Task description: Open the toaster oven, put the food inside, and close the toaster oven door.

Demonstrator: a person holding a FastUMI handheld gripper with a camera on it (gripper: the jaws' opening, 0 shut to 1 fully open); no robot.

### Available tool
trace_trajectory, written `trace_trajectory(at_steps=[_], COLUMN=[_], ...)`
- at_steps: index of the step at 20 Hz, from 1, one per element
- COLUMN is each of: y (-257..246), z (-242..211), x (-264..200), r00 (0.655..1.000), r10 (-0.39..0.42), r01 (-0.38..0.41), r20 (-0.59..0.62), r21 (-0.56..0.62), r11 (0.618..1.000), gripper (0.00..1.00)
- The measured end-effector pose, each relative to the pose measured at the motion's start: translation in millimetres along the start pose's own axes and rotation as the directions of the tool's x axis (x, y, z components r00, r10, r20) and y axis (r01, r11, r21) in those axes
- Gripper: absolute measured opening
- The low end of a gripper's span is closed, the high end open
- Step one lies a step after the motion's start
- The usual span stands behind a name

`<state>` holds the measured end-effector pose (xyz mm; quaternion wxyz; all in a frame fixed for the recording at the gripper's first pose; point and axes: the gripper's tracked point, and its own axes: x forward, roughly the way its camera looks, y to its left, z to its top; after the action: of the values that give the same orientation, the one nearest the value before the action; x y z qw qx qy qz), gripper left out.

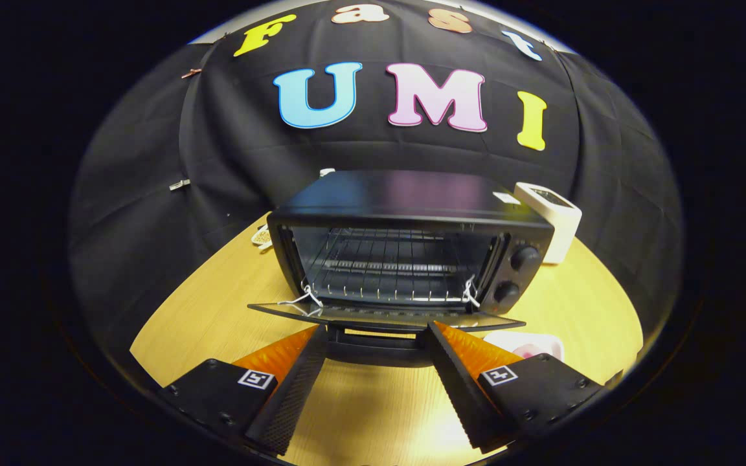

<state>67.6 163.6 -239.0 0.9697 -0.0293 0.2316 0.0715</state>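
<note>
A black toaster oven stands on the wooden table just ahead of me. Its glass door hangs down flat and open, showing the wire rack inside with nothing on it. My gripper is open, its fingers spread wide at the door's front edge. The door's black handle lies between the fingertips, and I cannot tell whether they touch it. A pale pink and white piece of food lies on the table to the right, partly hidden behind the right finger.
Two knobs sit on the oven's right front panel. A white boxy device stands behind the oven's right corner. A small white object lies by the oven's back left. White strings hang at the door hinges.
</note>
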Motion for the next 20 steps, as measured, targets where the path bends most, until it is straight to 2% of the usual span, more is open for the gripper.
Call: trace_trajectory(at_steps=[5, 9, 14, 20], y=[-5.7, -5.4, -16.8, -83.1], z=[-63.3, -74.8, -93.3, -93.8], x=[3.0, 6.2, -22.6, -67.7], r00=[0.986, 0.981, 0.97, 0.957], r10=[0.031, 0.054, 0.068, 0.003], r01=[-0.004, -0.02, -0.027, 0.054], r20=[-0.166, -0.186, -0.235, -0.291], r21=[0.164, 0.179, 0.171, 0.186], r11=[0.986, 0.984, 0.985, 0.981], gripper=[0.99, 0.99, 0.99, 0.99])
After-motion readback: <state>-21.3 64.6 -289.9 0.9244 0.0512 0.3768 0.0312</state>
